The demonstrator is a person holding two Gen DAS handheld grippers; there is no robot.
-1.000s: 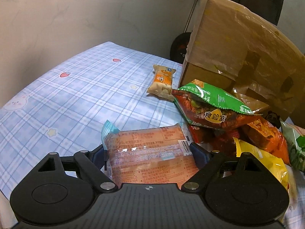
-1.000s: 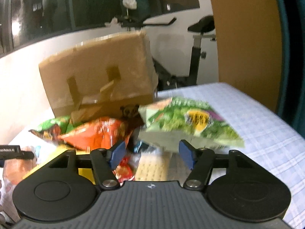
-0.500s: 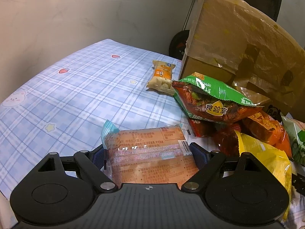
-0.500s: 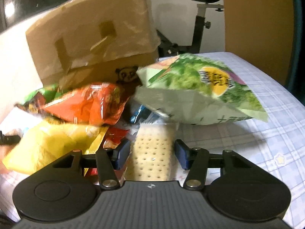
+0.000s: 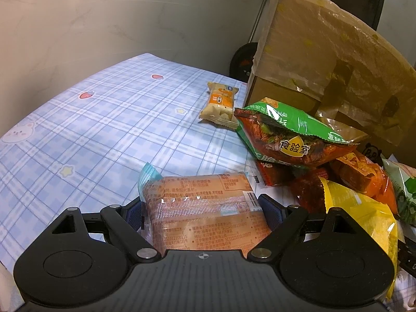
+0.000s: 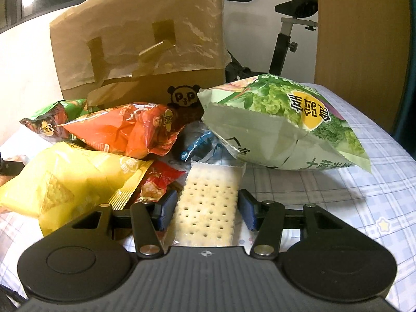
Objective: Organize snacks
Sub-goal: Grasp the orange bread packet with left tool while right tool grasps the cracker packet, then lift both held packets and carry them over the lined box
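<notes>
My left gripper [image 5: 201, 209] is clamped on a flat orange snack packet [image 5: 202, 208], its blue pads pressed against both sides, well in front of the cardboard box [image 5: 325, 59] (the box is my landmark here). My right gripper [image 6: 206, 209] has its jaws around a clear-wrapped cracker packet [image 6: 208, 202]; the pads sit right at its edges, but I cannot tell whether they are actually pressing on it. That cracker lies on the blue plaid counter [image 6: 364, 195], in front of the box and just beside the snack pile. Leaning against the box front are an orange chip bag [image 6: 124, 130] and a pale green chip bag [image 6: 286, 122]; a yellow bag [image 6: 65, 179] lies nearer me. To the box's left side, a small orange-and-white packet [image 5: 219, 104] lies alone, with a green and brown bag [image 5: 286, 135] between it and the pile.
</notes>
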